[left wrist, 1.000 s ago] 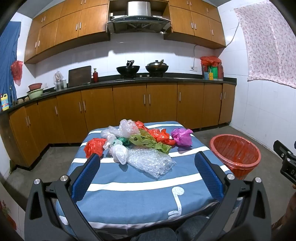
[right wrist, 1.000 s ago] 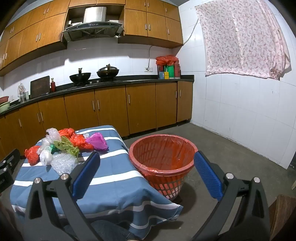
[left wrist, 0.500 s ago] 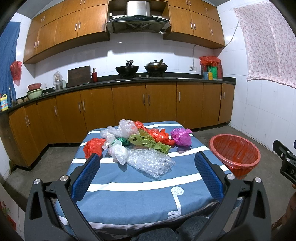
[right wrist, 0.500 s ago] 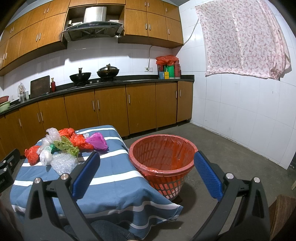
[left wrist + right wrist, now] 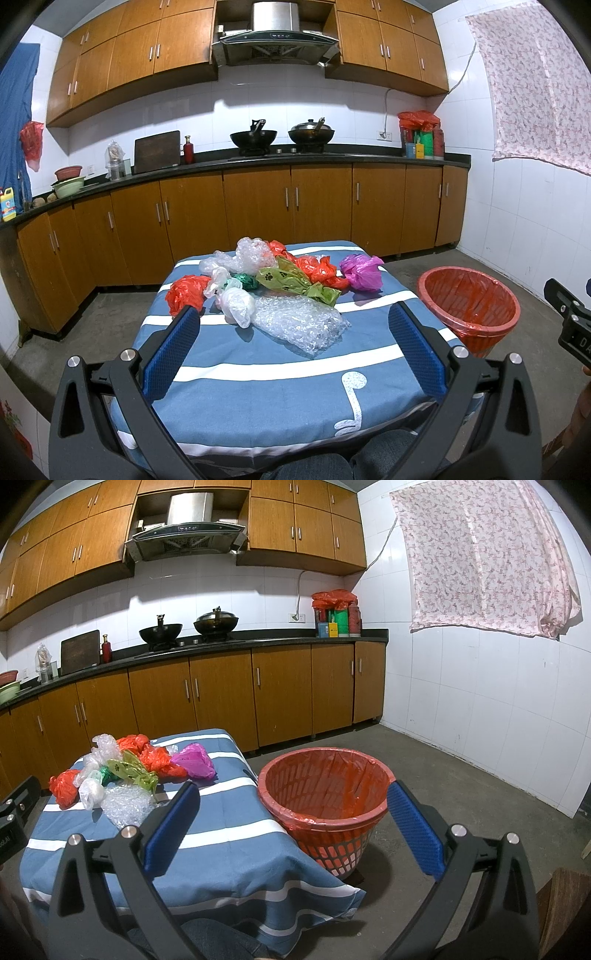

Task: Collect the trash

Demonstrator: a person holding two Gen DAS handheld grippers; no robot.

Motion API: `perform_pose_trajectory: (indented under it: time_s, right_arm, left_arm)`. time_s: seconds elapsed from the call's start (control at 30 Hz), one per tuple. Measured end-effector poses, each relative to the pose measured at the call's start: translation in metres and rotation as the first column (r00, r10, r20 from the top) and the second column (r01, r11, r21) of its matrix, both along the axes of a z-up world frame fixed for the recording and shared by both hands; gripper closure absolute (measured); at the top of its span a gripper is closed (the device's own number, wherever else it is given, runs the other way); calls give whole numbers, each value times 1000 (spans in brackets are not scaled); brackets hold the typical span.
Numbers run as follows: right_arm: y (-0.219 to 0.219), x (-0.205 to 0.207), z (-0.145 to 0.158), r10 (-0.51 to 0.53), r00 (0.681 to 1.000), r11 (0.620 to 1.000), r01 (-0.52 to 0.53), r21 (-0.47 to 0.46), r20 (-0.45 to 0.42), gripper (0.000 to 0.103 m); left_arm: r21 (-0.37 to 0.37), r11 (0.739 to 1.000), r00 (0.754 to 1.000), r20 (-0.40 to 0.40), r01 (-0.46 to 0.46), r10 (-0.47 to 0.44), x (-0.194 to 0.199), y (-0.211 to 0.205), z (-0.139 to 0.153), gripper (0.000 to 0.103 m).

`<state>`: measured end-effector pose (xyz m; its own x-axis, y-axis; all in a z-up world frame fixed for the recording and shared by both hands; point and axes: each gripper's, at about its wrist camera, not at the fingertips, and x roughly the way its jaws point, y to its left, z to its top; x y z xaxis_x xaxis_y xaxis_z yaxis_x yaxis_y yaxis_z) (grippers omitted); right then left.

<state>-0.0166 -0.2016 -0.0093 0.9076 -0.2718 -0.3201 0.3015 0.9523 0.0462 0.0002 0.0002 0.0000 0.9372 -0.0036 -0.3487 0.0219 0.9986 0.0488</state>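
Trash pile untouched; collecting not yet begun.
Both tongs, left tongs (image 5: 293,332) and right tongs (image 5: 293,812), gape empty; crumpled bags (image 5: 273,284) lie on the worktop (image 5: 280,384), red bin (image 5: 325,797) beside; next, reach and clamp the bubble wrap (image 5: 301,321).

1. A home kitchen: brown wooden wall cabinets (image 5: 140,62) and a steel range hood (image 5: 275,35) fill the frame's top.
2. Mid-frame, two black woks (image 5: 254,137) sit on a dark countertop (image 5: 332,158).
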Motion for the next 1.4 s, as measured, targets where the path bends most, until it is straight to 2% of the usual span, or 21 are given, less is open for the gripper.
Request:
perform_pose_trajectory:
  time_s: [1.4]
  right_arm:
    - [0, 1, -2, 0, 1000, 1000, 0, 1, -3, 4]
  left_arm:
    - [-2, 1000, 1000, -4, -1, 1, 0, -1, -4, 2]
